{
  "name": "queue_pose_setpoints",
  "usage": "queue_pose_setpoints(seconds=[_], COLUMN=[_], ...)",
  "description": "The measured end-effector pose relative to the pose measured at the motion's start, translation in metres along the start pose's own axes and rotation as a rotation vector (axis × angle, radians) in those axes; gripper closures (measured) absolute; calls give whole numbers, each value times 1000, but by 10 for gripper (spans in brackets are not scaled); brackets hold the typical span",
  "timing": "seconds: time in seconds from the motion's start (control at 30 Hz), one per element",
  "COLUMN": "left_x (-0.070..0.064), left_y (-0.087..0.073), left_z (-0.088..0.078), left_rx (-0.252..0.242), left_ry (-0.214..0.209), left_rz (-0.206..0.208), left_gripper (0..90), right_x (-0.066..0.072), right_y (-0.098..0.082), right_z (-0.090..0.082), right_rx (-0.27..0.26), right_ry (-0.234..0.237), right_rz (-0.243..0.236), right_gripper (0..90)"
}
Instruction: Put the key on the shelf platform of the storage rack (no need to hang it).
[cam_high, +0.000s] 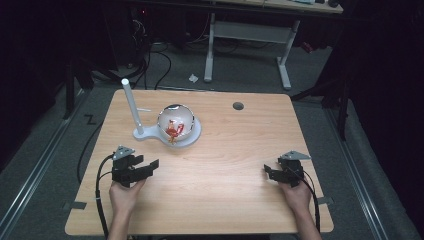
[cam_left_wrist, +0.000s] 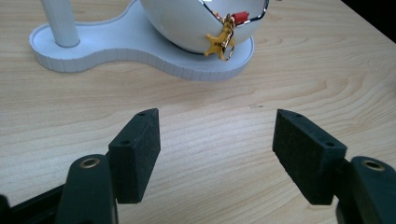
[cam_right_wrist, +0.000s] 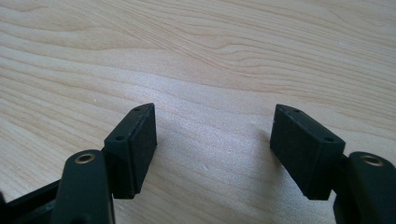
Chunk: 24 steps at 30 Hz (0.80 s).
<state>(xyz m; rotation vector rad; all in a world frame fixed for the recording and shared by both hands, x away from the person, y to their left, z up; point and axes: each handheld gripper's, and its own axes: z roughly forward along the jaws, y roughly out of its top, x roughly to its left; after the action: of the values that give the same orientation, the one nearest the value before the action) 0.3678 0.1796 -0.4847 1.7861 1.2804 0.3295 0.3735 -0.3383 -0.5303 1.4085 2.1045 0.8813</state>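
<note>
Dim room, pale wood-grain counter (cam_high: 225, 165). Glossy white-and-silver ornament ball (cam_left_wrist: 201, 21) with gold star charm sits far-left on white stand (cam_high: 150, 134) — likely light, slippery, fragile; grip charm loop. Left tool (cam_left_wrist: 217, 140), right tool (cam_right_wrist: 215, 135) — jaws wide, empty.

The high view looks forward and down from above the near edge of the wooden table (cam_high: 230, 150), taking in the whole top with the white stand (cam_high: 167, 132) toward its far left. The left gripper view sits low over the tabletop, close to the white stand (cam_left_wrist: 140, 51) and facing it across bare wood; both views share that stand. The right gripper view hangs close above the table (cam_right_wrist: 196, 70), well right of the stand, angled down at wood grain.
</note>
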Motion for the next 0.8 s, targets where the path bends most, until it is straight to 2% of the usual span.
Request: queue_pose_setpoints(seconds=[0.3,0.6,0.8], left_x=[-2,-9,-13], left_y=[-9,-21,-28], left_z=[12,30,39], left_rx=[23,73,82], left_ry=[3,28,59], left_rz=[9,62,102], left_gripper=[326,319,317], right_x=[0,0,0], right_y=[0,0,0], right_z=[0,0,0], right_rx=[0,1,1], right_ry=[0,0,0], right_rz=[0,1,1], right_gripper=[318,318,318])
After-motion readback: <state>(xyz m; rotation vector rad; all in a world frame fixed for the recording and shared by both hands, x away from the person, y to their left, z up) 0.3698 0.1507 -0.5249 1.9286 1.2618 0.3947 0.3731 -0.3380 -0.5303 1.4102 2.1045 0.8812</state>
